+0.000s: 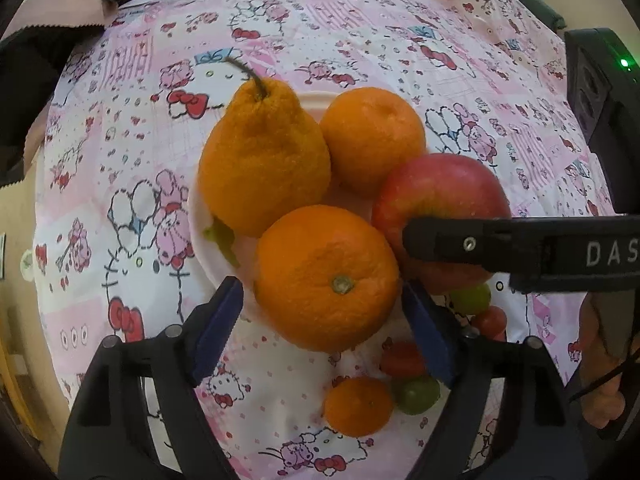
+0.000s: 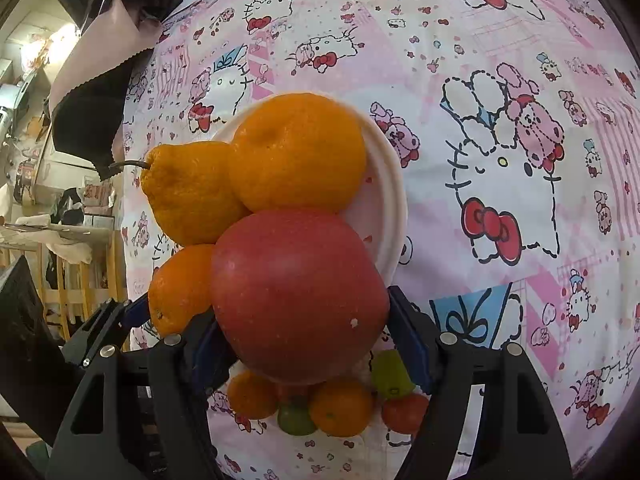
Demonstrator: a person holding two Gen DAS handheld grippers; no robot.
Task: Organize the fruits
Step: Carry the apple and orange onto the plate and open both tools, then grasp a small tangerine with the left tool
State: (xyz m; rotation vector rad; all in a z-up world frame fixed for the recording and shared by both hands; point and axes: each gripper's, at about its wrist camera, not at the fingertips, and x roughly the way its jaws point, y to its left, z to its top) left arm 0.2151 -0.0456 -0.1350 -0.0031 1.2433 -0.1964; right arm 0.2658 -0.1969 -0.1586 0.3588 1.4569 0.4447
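A white plate (image 1: 195, 216) holds a pear-shaped orange citrus (image 1: 264, 152) with a stem, a round orange (image 1: 372, 136), a red apple (image 1: 440, 188) and a second orange (image 1: 326, 276) at the front. My left gripper (image 1: 320, 286) stands open around that front orange; its left pad is clearly apart from the peel. In the right wrist view my right gripper (image 2: 300, 312) is shut on the apple (image 2: 296, 296), both blue pads against its sides, low over the plate (image 2: 390, 208). One of its fingers (image 1: 448, 240) crosses the apple in the left wrist view.
Small fruits lie on the pink cartoon tablecloth (image 1: 280, 32) just in front of the plate: a small orange (image 1: 358, 406), green ones (image 1: 416, 394) and red ones (image 1: 402, 358). Dark and pink bags (image 2: 96, 92) sit at the table's far left. A hand (image 1: 600, 360) holds the right gripper.
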